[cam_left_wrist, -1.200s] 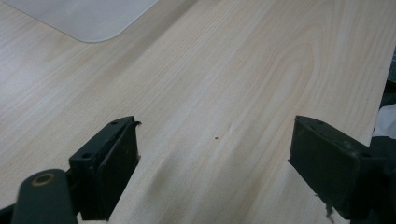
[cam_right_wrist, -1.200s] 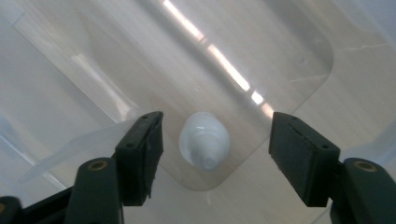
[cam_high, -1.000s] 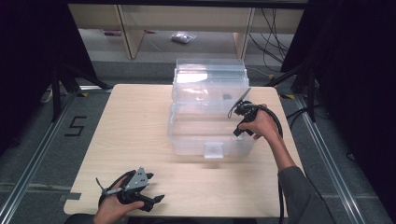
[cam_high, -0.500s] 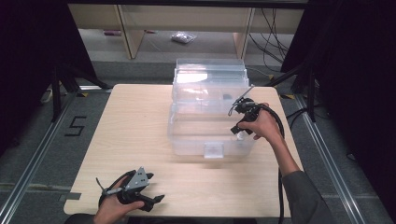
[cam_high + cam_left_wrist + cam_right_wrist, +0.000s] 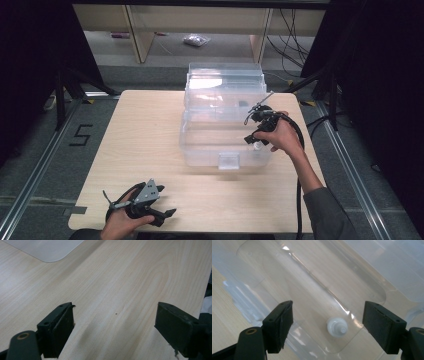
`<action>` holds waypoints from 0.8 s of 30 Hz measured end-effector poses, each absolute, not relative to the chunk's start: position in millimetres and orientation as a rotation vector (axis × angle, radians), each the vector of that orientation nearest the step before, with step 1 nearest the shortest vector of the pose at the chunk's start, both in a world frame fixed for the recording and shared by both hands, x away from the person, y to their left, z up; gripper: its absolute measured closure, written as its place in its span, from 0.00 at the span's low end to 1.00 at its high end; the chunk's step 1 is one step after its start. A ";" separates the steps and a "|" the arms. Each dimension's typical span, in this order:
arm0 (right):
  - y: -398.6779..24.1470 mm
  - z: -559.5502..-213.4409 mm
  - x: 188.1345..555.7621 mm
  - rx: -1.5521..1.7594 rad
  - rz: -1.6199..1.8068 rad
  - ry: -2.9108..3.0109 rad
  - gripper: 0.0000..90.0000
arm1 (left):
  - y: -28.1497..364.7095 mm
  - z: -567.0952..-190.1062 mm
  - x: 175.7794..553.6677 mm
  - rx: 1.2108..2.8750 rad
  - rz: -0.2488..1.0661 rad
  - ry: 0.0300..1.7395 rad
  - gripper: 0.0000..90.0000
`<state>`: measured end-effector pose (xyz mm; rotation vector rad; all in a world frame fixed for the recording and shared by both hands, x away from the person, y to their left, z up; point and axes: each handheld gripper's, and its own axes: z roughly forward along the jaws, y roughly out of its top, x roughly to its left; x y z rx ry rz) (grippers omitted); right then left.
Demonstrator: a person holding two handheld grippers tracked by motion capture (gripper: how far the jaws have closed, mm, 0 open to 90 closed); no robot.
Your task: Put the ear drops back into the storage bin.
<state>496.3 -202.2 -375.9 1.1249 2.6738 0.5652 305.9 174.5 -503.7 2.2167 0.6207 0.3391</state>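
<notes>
Bright overhead light, dark surroundings, glare on the clear plastic box (image 5: 225,120).

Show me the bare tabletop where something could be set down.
Free: the wide strip left of the clear plastic bin, and the front strip between it and the left gripper. Crowded: the right edge, beside the right gripper.

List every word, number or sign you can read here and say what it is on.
"5": black mark on the grey floor, left of the table.
Nothing readable on the clear plastic box: its front latch is blank.
No lettering on the small white cap in the box.
</notes>
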 end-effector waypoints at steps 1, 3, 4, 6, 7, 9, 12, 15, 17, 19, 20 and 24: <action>-201.0 -375.8 494.8 1.142 0.575 2.677 0.28 | 174.2 -504.1 305.9 2.210 0.331 0.624 0.17; -200.9 -376.0 494.3 1.106 0.597 2.674 0.28 | 174.6 -503.9 306.3 2.216 0.337 0.621 0.17; -199.3 -374.7 491.2 1.143 0.587 2.674 0.27 | 174.6 -503.9 306.3 2.216 0.337 0.619 0.17; -199.2 -374.7 491.0 1.126 0.601 2.672 0.27 | 174.1 -504.1 305.8 2.209 0.329 0.624 0.17; -199.0 -373.6 490.2 1.112 0.611 2.674 0.27 | 174.5 -504.0 306.1 2.214 0.333 0.621 0.17; -198.3 -371.6 488.2 1.117 0.622 2.669 0.27 | 174.4 -503.9 306.0 2.216 0.338 0.623 0.17; -195.3 -367.4 481.5 1.114 0.636 2.663 0.27 | 174.6 -504.0 306.3 2.216 0.337 0.621 0.17; -194.7 -365.8 480.1 1.056 0.650 2.662 0.27 | 174.5 -504.4 306.2 2.213 0.338 0.621 0.17; -192.8 -364.6 476.8 1.051 0.669 2.664 0.27 | 174.5 -503.9 306.3 2.216 0.337 0.621 0.17; -190.2 -364.4 473.0 1.017 0.676 2.661 0.27 | 174.7 -504.2 306.2 2.212 0.340 0.620 0.17; -190.2 -364.4 473.0 1.017 0.676 2.661 0.27 | 174.7 -504.2 306.2 2.212 0.340 0.620 0.17; -185.9 -364.4 464.6 0.987 0.708 2.665 0.26 | 174.6 -503.9 306.3 2.216 0.337 0.622 0.17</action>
